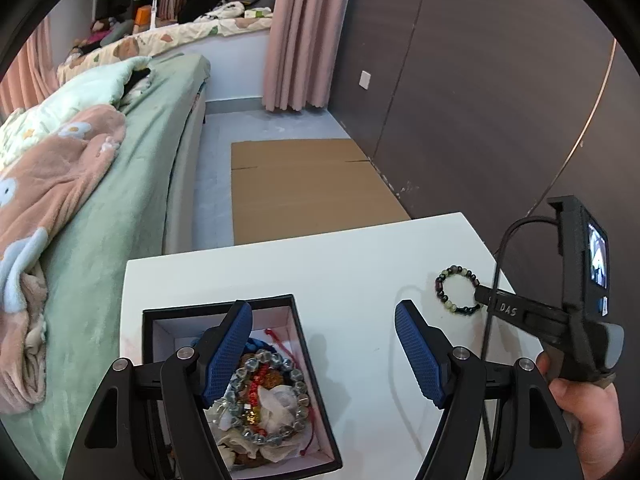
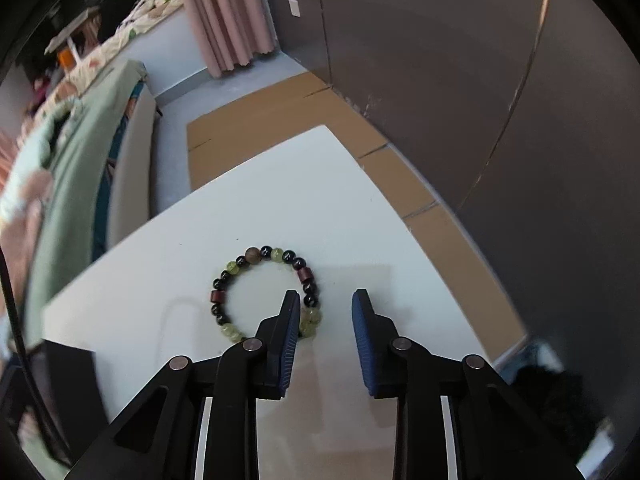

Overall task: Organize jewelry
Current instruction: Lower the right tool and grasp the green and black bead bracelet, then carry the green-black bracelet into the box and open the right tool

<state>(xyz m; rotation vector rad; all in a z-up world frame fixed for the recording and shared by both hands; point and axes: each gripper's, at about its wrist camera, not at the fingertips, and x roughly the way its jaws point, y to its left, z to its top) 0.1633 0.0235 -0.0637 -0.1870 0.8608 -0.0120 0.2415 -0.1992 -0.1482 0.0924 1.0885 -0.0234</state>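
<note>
beaded bracelet: 1 on table | black box: 1

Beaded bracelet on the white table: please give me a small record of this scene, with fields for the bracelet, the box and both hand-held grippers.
bracelet: beaded bracelet, green, black and dark red beads, flat on the white table
box: black jewelry box, open, holds other bracelets
right hand-held gripper: one finger inside the bracelet's loop, the other outside; pads not yet pressing the beads
left hand-held gripper: open, above the box, holding nothing
</note>
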